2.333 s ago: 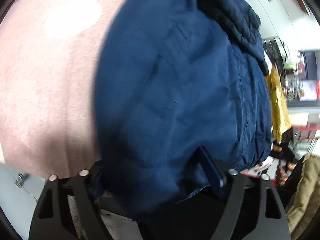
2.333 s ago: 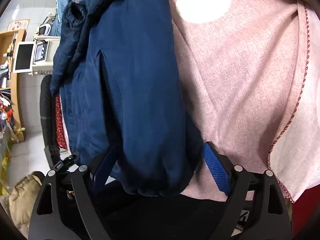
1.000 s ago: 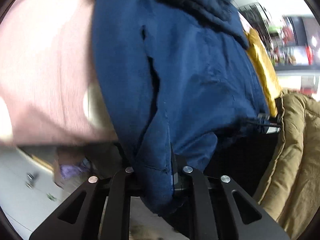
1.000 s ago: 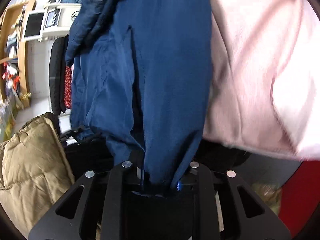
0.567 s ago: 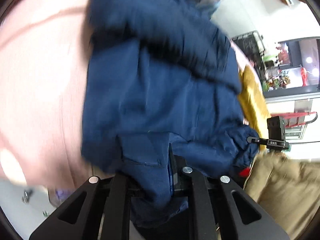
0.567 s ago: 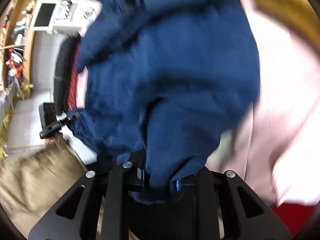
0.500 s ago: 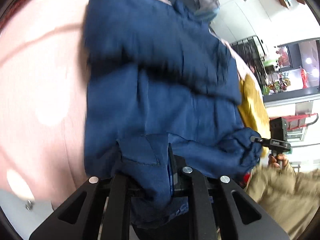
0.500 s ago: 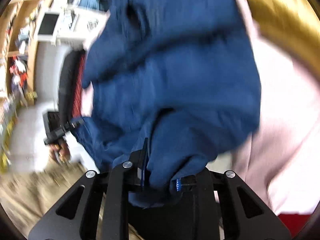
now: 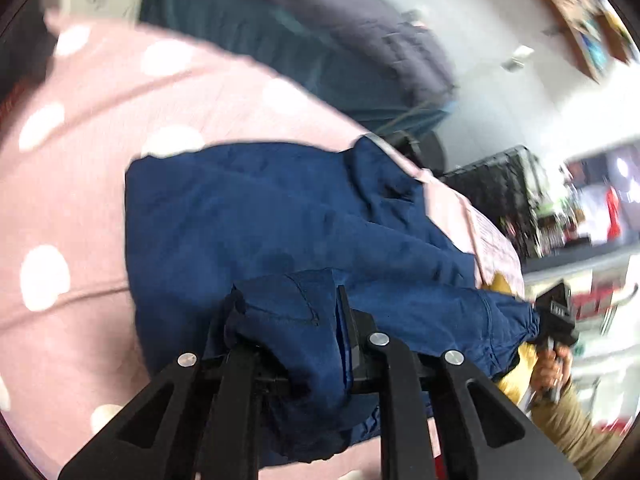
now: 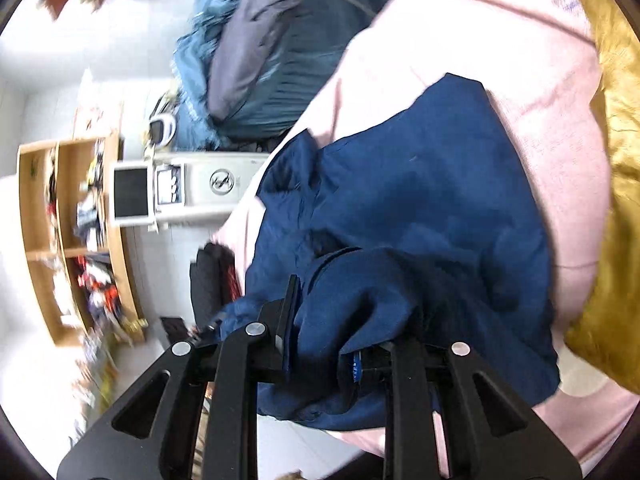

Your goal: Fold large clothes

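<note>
A navy blue jacket (image 9: pixel 256 216) lies bunched on a pink cloth with white dots (image 9: pixel 60 184). My left gripper (image 9: pixel 288 320) is shut on a fold of the jacket's near edge. In the right wrist view the same jacket (image 10: pixel 420 200) spreads over the pink cloth (image 10: pixel 540 92), and my right gripper (image 10: pixel 320 320) is shut on another bunch of its near edge. The right gripper also shows in the left wrist view (image 9: pixel 556 312), holding the jacket's far corner.
A pile of dark blue and grey coats (image 9: pixel 320 40) lies beyond the pink cloth. A golden-yellow garment (image 10: pixel 616 200) lies at the right. A white appliance (image 10: pixel 192 184) and wooden shelves (image 10: pixel 68 240) stand at the left. Tan clothing (image 9: pixel 568 436) is at the lower right.
Both grippers closed on the jacket's lower edge and carried it up and forward. The jacket now lies shorter and bunched on the pink cloth, with more of the room in view.
</note>
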Demonstrator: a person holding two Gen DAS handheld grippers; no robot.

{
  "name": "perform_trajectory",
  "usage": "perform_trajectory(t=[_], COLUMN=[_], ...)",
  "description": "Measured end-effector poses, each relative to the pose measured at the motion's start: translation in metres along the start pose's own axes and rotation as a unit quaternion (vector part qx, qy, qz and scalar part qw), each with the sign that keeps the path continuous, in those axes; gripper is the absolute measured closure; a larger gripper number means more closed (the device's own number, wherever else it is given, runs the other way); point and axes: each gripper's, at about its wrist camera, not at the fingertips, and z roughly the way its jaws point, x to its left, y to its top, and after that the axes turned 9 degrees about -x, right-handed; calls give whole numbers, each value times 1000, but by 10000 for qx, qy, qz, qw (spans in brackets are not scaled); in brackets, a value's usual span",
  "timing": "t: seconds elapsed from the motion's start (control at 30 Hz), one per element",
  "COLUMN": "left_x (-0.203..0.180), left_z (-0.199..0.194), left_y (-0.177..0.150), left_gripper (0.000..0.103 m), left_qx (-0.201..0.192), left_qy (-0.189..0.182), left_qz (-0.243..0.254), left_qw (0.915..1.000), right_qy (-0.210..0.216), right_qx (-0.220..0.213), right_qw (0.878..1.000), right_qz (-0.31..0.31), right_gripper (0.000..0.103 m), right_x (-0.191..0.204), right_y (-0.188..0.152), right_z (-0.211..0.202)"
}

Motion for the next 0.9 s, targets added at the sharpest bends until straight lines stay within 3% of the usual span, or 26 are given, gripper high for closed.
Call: perform_trajectory(t=[0.07, 0.13, 0.23, 0.33, 0.37, 0.43, 0.47, 0.5, 0.57, 0.67, 0.77, 0.83, 0.9], left_x=[12, 33, 58, 68, 67, 64, 64, 66, 69, 72, 64, 58, 52], left_z=[17, 27, 24, 8, 3, -15, -27, -45, -73, -100, -106, -98, -87], left_y=[4, 3, 5, 11, 14, 22, 28, 35, 46, 52, 43, 31, 18], left_gripper=[80, 70, 66, 64, 58, 41, 26, 15, 14, 14, 13, 13, 13], left_qx=[119, 229, 294, 323, 285, 87, -95, -401, -813, -1028, -1048, -953, -829], left_qy=[-19, -283, -816, -1051, -1065, -1073, -1026, -859, -582, -71, 432, 688, 871], left_qz=[-424, -970, -1695, -1852, -1816, -1733, -1699, -1629, -1496, -1191, -747, -498, -285], left_qw=[9990, 9946, 9817, 9765, 9772, 9790, 9801, 9821, 9837, 9875, 9907, 9918, 9923], right_qy=[-61, -36, 96, 66, 27, 126, 284, 417, 576, 458, 111, -465, -1342], right_qx=[88, 143, 261, 520, 633, 761, 790, 800, 782, 543, 145, -239, -617], right_qw=[9990, 9963, 9908, 9887, 9874, 9834, 9801, 9771, 9740, 9849, 9979, 9986, 9857], right_qz=[423, 848, 1323, 1404, 1449, 1644, 1796, 1929, 2046, 1576, 625, -66, -807], right_gripper=[81, 79, 78, 77, 74, 58, 43, 36, 34, 33, 28, 25, 25], right_x=[-16, -30, -45, -47, -46, -45, -43, -41, -36, -15, 12, 26, 36], right_y=[7, 12, 16, 25, 29, 37, 41, 45, 53, 65, 70, 67, 55], right_z=[17, 26, 34, 38, 40, 42, 41, 40, 35, 16, -10, -23, -32])
